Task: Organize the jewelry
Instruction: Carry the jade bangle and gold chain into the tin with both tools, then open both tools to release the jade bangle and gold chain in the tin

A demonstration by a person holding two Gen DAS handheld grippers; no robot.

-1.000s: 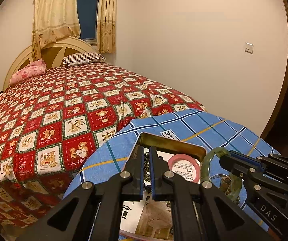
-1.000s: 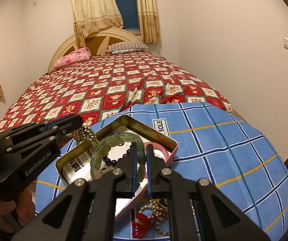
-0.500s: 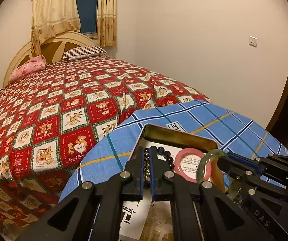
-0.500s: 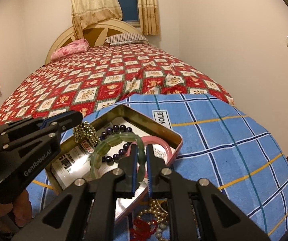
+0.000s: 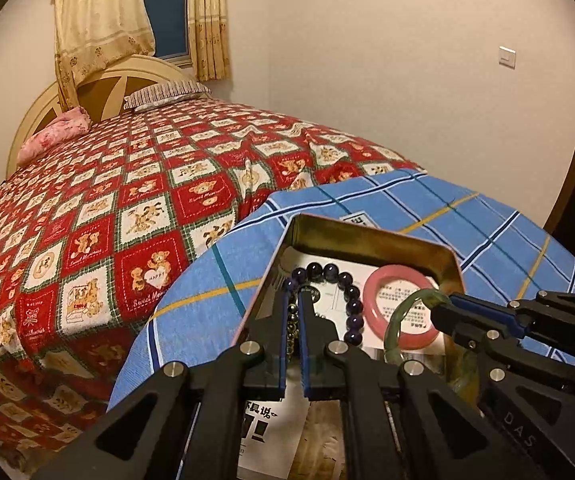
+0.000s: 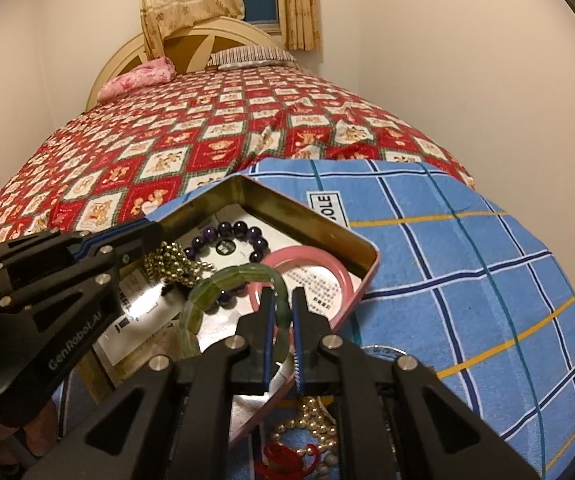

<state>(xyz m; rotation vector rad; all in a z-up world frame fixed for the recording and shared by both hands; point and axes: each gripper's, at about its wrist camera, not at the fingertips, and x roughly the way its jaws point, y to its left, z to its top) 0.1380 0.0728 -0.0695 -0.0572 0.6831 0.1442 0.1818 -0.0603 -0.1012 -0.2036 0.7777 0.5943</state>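
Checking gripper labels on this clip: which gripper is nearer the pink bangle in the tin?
Right. The right gripper, shut on the green bangle, sits directly over the pink bangle. The left gripper, holding a metal bead chain, is across the tin.

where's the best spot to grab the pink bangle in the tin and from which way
Grip the pink bangle on its near-right arc, coming from above with one finger inside the ring and one outside. It lies flat on the tin's floor, so its thin band is only pinchable across the wall. Its left arc sits under the green bangle held by the right claw.
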